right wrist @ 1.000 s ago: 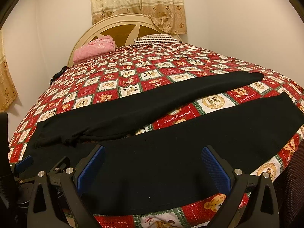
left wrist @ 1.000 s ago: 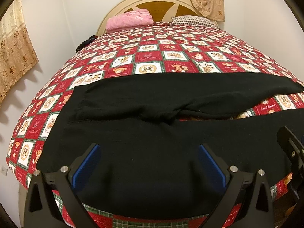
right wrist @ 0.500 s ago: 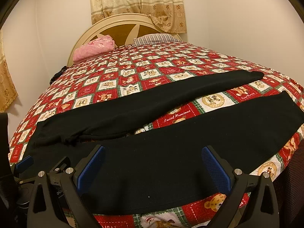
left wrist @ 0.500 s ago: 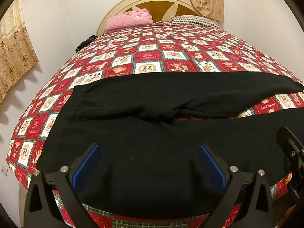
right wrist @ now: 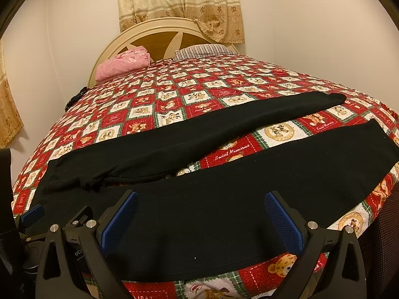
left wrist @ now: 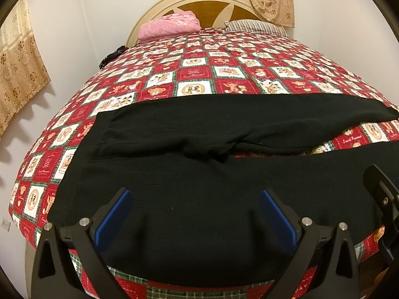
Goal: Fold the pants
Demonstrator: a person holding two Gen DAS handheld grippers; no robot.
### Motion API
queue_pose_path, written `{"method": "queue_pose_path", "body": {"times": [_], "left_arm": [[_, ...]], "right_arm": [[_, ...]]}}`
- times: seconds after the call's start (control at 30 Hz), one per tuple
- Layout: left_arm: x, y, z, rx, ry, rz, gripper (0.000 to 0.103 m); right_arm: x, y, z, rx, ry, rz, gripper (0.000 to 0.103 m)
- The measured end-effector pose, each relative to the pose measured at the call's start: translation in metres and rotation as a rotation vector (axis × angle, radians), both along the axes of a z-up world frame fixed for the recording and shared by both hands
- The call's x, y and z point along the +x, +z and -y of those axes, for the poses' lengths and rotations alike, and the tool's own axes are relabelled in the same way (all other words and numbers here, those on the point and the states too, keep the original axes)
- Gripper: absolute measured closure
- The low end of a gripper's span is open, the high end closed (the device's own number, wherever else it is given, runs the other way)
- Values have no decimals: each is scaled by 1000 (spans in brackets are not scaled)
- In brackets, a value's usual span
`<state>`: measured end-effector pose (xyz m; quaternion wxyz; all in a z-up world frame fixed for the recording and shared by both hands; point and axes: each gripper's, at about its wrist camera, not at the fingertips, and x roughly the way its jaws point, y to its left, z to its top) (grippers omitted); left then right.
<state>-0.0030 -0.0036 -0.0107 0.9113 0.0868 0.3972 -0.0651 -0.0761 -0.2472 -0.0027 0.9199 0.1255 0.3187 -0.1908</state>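
Black pants point(left wrist: 199, 174) lie spread flat across the near part of a bed with a red patchwork quilt point(left wrist: 199, 74). The waist is at the left, and the two legs run to the right and spread apart point(right wrist: 224, 199). My left gripper point(left wrist: 194, 214) is open and empty, hovering over the near hip part of the pants. My right gripper point(right wrist: 199, 214) is open and empty over the near leg. The left gripper's blue pad point(right wrist: 32, 214) shows at the left edge of the right wrist view.
A pink folded blanket point(left wrist: 169, 26) and a striped pillow point(left wrist: 254, 26) lie at the headboard. Walls stand close on both sides of the bed. Curtains point(right wrist: 179, 5) hang behind the headboard. The bed's front edge point(right wrist: 212, 289) is just below the grippers.
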Motion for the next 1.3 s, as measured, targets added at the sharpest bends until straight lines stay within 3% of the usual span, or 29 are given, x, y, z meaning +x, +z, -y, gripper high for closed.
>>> {"method": "queue_pose_path", "body": {"times": [0.73, 0.8, 1.03, 1.13, 1.2, 1.3], "left_arm": [[6, -2, -7, 2, -17, -17, 0], [16, 2, -21, -10, -8, -28, 0], [82, 27, -103, -159, 53, -43, 0], [126, 25, -127, -158, 75, -58, 13], [157, 14, -140, -150, 105, -103, 33], [192, -6, -154, -170, 135, -173, 48]], "right_arm": [[5, -3, -3, -8, 13, -12, 1], [7, -1, -2, -20, 16, -8, 1], [29, 8, 8, -18, 73, 5, 1], [46, 12, 8, -27, 117, 1, 1], [57, 15, 7, -26, 151, 1, 1], [75, 17, 7, -27, 204, -15, 1]]}}
